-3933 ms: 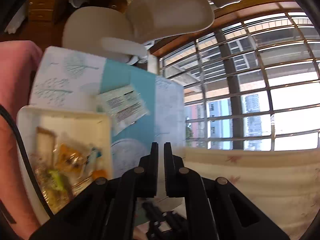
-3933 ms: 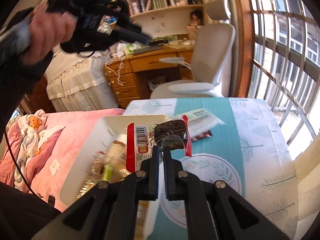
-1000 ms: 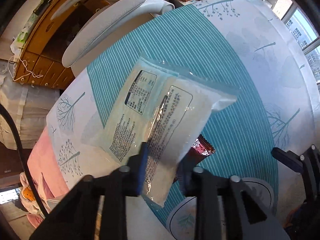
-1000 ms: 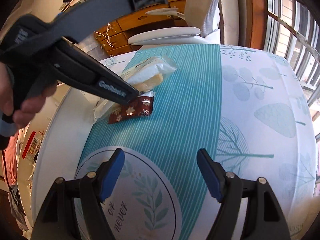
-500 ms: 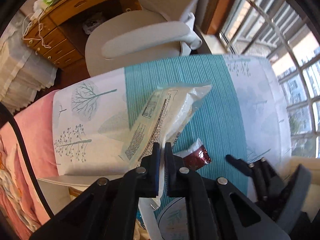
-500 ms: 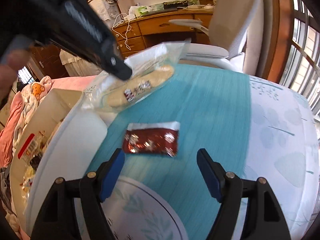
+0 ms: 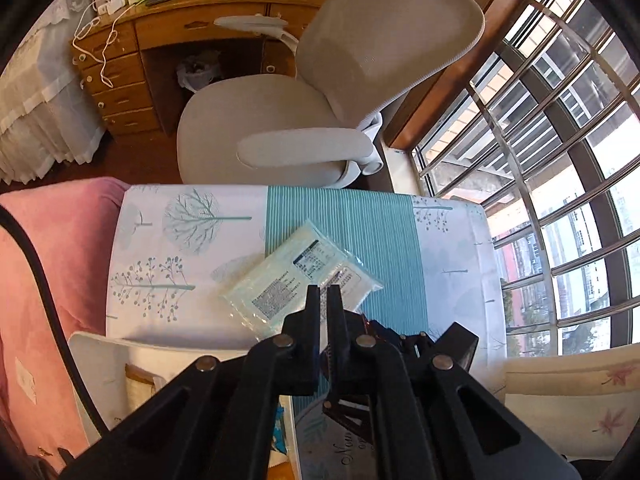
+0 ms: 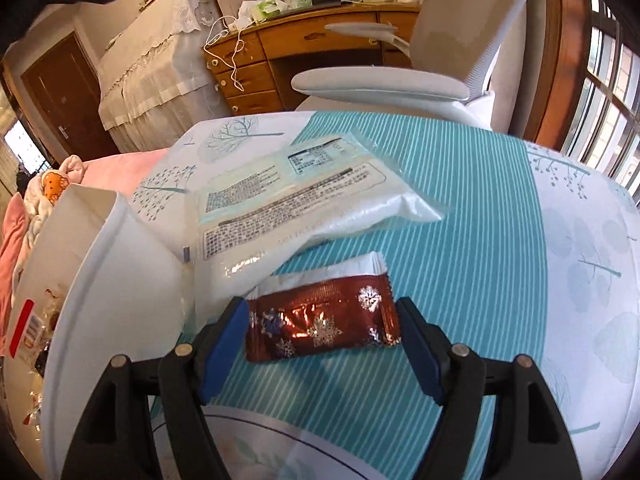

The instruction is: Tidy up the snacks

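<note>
Only the right wrist view shows the red snack packet [image 8: 322,322] on the counter [image 8: 460,208], between the wide-spread, down-tilted right claw [image 8: 320,332]. The clear white packet [image 7: 298,280] lies at 12 o'clock. The left claw [image 7: 323,296] hangs above, pinched empty.

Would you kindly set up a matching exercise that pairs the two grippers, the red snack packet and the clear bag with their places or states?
Things:
1. left gripper
2. right gripper
3. red snowflake packet
4. clear printed bag

States:
A. lies flat between open jaws
B. shut, nothing held
C. open, jaws either side of a packet
D. lies label-up beside the white tray

Pairs: 1-B, 2-C, 3-A, 4-D
</note>
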### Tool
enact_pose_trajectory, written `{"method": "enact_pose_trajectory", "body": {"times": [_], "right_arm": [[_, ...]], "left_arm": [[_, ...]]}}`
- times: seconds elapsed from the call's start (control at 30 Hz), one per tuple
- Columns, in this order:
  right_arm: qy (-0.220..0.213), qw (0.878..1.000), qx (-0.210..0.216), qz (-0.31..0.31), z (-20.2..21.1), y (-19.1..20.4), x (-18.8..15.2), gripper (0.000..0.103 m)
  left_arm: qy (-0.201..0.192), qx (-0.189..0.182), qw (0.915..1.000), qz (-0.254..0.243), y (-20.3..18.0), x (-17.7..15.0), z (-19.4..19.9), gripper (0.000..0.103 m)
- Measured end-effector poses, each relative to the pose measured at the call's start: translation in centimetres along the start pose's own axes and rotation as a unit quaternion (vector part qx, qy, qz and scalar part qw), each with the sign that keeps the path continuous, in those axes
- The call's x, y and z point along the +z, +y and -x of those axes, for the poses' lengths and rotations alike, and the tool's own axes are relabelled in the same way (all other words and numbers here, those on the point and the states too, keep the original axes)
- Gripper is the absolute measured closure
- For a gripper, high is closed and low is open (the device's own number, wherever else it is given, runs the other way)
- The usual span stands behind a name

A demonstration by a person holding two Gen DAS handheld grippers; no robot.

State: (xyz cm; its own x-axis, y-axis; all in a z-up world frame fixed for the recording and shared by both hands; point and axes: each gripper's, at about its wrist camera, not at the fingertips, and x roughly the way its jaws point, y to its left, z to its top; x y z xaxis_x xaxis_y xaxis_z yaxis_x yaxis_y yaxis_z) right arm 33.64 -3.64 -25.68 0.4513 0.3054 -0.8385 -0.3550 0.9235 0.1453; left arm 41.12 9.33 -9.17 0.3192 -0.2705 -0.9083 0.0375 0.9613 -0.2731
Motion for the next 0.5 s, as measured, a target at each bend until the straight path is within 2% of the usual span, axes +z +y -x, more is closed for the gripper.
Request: {"method": "enact_pose_trajectory", "body": {"times": [0.13,0.17,0.23,0.3,0.4,0.47,0.5], "right_arm": [[0.010,0.997,-0.055,0.052,-0.4,1.5,-0.2,0.040],[0.012,0.997,-0.054,0.057,-0.4,1.7,-0.3,0.043],[0.016,0.997,-0.052,0.059,0.0,1.6,-0.4,0.061],[0.018,0.997,-0.045,0.056,0.2,1.3,-0.5,0.067],[0.020,0.998,-0.031,0.055,0.6,1.0,-0.9,0.075],[0.022,0.998,-0.021,0.050,0.9,0.9,-1.1,0.079],[0.026,0.999,-0.015,0.042,1.0,0.7,-1.2,0.080]], "left_arm": [[0.029,-0.010,0.9994,0.016,0.8,-0.7,-1.1,0.101],[0.037,-0.011,0.9990,0.020,1.0,-0.8,-1.6,0.100],[0.053,-0.018,0.9980,0.030,1.4,-0.8,-2.7,0.098],[0.072,-0.024,0.9964,0.039,1.6,-0.7,-3.9,0.095],[0.091,-0.024,0.9947,0.040,1.3,-0.8,-5.3,0.085],[0.105,-0.016,0.9937,0.036,1.0,-0.8,-6.2,0.067],[0.111,-0.014,0.9931,0.034,0.9,-0.7,-6.6,0.066]]}}
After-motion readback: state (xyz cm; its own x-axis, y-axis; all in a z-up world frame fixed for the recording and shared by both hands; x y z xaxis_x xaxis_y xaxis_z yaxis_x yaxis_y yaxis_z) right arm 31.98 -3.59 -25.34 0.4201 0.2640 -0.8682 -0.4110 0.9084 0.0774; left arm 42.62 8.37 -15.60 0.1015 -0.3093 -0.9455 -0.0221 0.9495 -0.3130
